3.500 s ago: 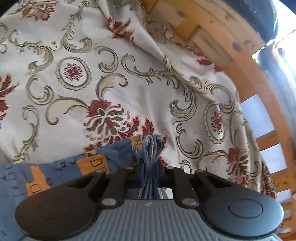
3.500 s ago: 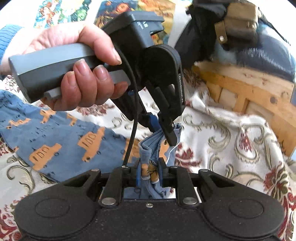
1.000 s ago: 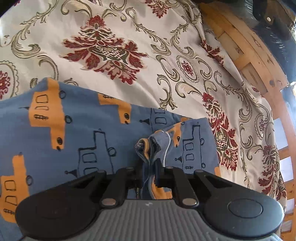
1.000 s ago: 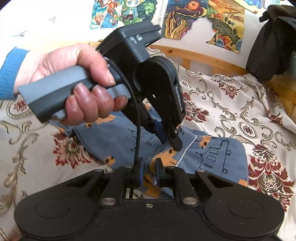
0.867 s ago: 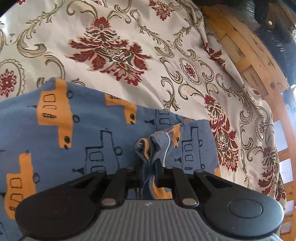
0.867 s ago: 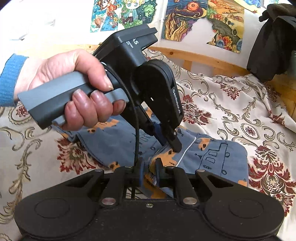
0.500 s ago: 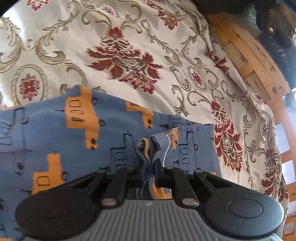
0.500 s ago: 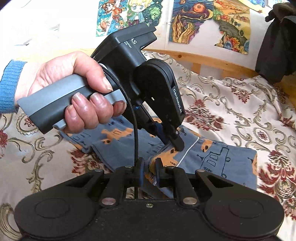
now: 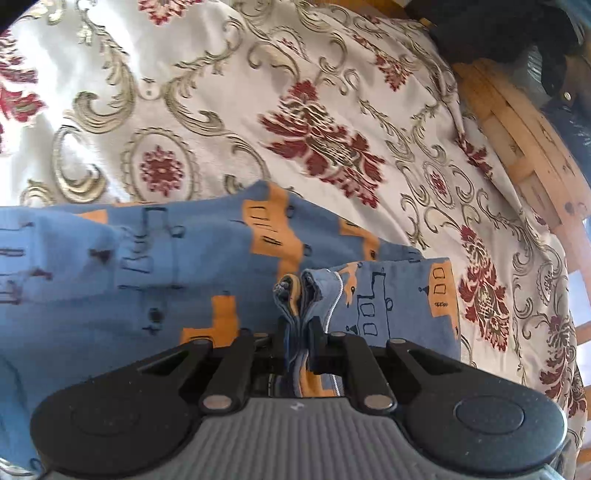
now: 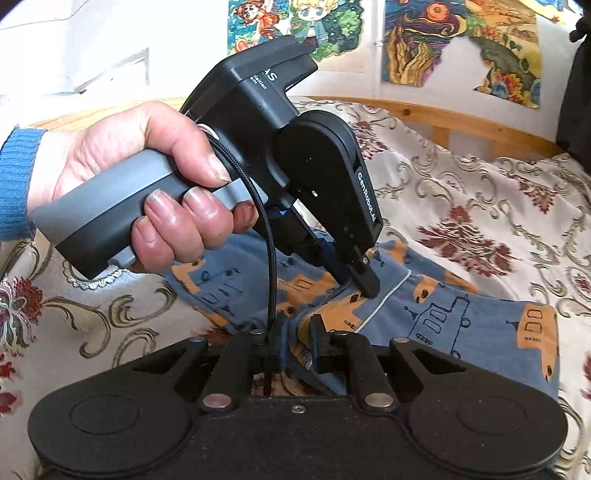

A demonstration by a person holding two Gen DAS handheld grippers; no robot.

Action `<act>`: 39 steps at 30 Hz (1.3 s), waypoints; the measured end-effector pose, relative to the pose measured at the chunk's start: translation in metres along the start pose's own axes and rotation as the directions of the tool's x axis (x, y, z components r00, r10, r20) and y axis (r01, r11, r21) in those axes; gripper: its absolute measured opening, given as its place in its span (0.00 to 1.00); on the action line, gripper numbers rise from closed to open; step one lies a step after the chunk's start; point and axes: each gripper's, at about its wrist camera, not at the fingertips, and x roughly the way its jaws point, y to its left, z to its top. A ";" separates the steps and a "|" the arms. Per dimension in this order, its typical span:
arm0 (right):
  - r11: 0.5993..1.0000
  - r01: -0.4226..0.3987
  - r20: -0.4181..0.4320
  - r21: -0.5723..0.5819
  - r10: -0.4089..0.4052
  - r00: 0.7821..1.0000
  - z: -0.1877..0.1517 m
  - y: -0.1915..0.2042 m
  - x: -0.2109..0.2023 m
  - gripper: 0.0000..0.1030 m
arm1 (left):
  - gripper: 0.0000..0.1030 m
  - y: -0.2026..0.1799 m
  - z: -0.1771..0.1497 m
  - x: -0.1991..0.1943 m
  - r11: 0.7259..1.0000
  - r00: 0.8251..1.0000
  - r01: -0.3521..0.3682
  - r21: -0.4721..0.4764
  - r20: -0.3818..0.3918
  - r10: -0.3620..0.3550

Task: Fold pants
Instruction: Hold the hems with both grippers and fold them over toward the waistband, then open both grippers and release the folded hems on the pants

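While clamping pants [image 10: 436, 314], left gripper [image 10: 364, 286] reads "GenRobot.AI"

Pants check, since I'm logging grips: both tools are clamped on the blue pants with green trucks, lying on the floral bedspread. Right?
Not quite: the printed vehicles are orange, not green, as the left wrist view shows. The rest holds: the left tool and right tool are both clamped on the blue pants, which lie on the floral bedspread.

The bedspread [image 9: 207, 92] lies bare beyond the pants [image 9: 147, 266], open for passage. The wooden bed rail [image 9: 524, 155] walls off the right edge (dark clothing [image 9: 498, 33] heaped at its far end).
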 end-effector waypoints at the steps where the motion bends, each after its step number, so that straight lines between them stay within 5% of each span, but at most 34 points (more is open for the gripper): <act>1: 1.000 -0.006 0.001 -0.001 0.006 1.000 0.001 0.002 0.002 0.12 | 0.10 0.002 0.000 -0.002 1.000 1.000 -0.003 0.000 0.003 0.003; 14: 0.999 -0.028 -0.045 -0.023 0.027 0.999 0.002 0.006 0.020 0.14 | 0.11 0.011 -0.004 0.000 0.999 0.999 -0.039 0.023 0.018 0.038; 17: 0.999 -0.044 -0.060 -0.031 0.042 0.997 0.004 0.001 0.014 0.24 | 0.16 0.007 -0.005 -0.005 0.998 0.998 -0.060 0.035 0.037 0.059; 19: 0.997 -0.037 -0.056 -0.067 0.033 0.998 0.006 -0.009 -0.002 0.49 | 0.22 -0.002 -0.010 -0.016 0.992 0.990 -0.108 0.072 0.100 0.101; 21: 0.991 0.000 -0.022 -0.135 -0.003 1.000 0.005 -0.026 -0.024 0.90 | 0.47 -0.013 -0.017 -0.026 0.980 0.975 -0.161 0.121 0.172 0.139; 22: 0.982 0.049 0.001 -0.185 -0.049 0.999 0.002 -0.037 -0.034 0.94 | 0.53 -0.019 -0.021 -0.030 0.973 0.964 -0.189 0.134 0.214 0.158; 24: 0.940 0.175 0.050 -0.292 -0.168 0.985 -0.006 -0.057 -0.045 0.95 | 0.64 -0.032 -0.031 -0.035 0.958 0.936 -0.241 0.152 0.298 0.188; 27: 0.841 0.367 0.123 -0.399 -0.347 0.930 -0.018 -0.091 -0.033 0.96 | 0.66 -0.055 -0.048 -0.025 0.907 0.886 -0.371 0.199 0.368 0.281; 30: 0.813 0.445 0.142 -0.376 -0.424 0.894 -0.018 -0.120 -0.002 0.97 | 0.66 -0.068 -0.065 -0.002 0.844 0.832 -0.488 0.221 0.411 0.373; 34: 0.743 0.525 0.154 -0.415 -0.511 0.846 -0.021 -0.134 0.037 0.97 | 0.73 -0.055 -0.079 0.015 0.807 0.783 -0.561 0.184 0.435 0.446; 36: 0.742 0.528 0.134 -0.414 -0.524 0.841 -0.025 -0.145 0.049 0.98 | 0.83 -0.043 -0.083 0.014 0.810 0.769 -0.568 0.148 0.446 0.458; 39: 0.787 0.516 0.119 -0.339 -0.508 0.853 -0.025 -0.161 0.052 0.99 | 0.90 -0.025 -0.084 0.008 0.837 0.785 -0.537 0.107 0.427 0.449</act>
